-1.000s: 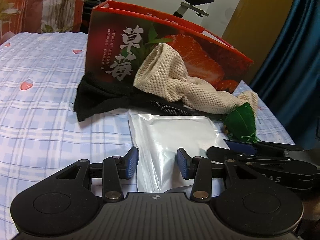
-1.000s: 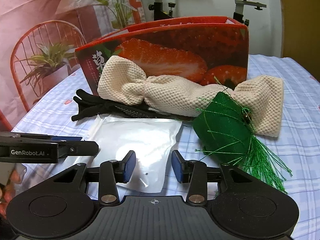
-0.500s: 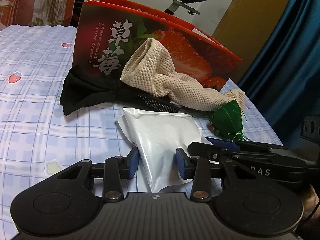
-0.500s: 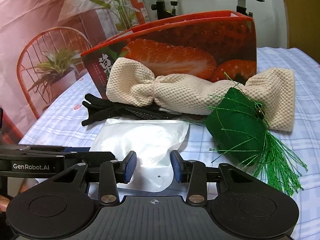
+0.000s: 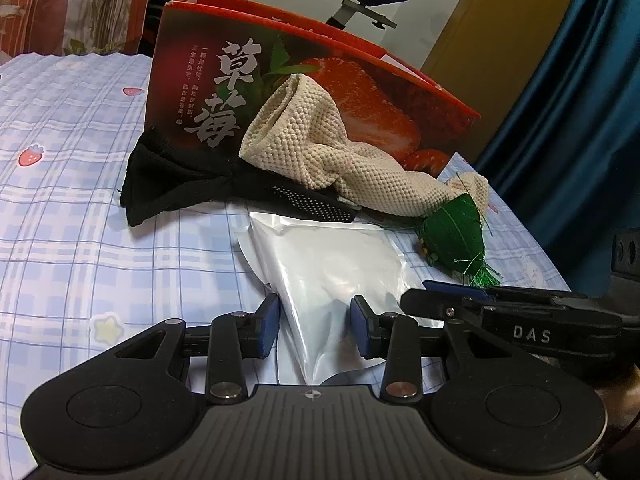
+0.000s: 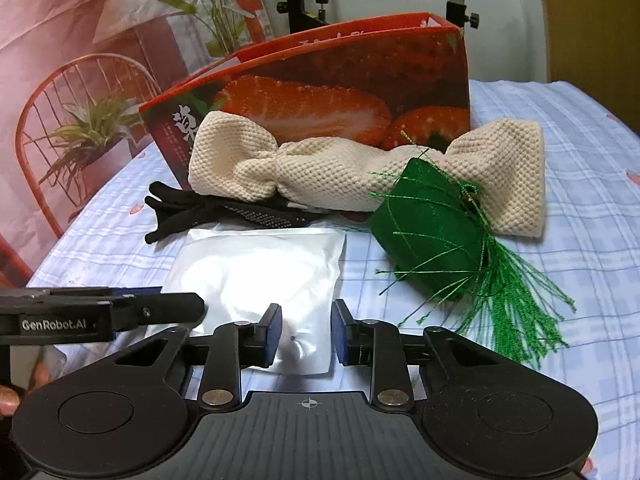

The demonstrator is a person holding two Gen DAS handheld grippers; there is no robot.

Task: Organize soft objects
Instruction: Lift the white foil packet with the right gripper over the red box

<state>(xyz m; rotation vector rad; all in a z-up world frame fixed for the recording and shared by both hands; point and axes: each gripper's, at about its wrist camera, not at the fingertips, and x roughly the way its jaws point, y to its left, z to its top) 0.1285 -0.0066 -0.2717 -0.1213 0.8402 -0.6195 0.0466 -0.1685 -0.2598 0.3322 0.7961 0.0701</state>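
A table draped in a blue-and-white plaid cloth dotted with small strawberries carries the soft items, gathered before a red strawberry-print box standing open-topped. A cream knitted cloth leans against the box front, a black glove lying just beside and partly under it, a green tasselled pouch touching its far end. A silvery white packet lies flat nearest the tools. The left gripper and right gripper both sit with jaws parted, straddling the packet's near edge without clamping it. Behind stand an exercise bike, a blue curtain and a plant-print backdrop.
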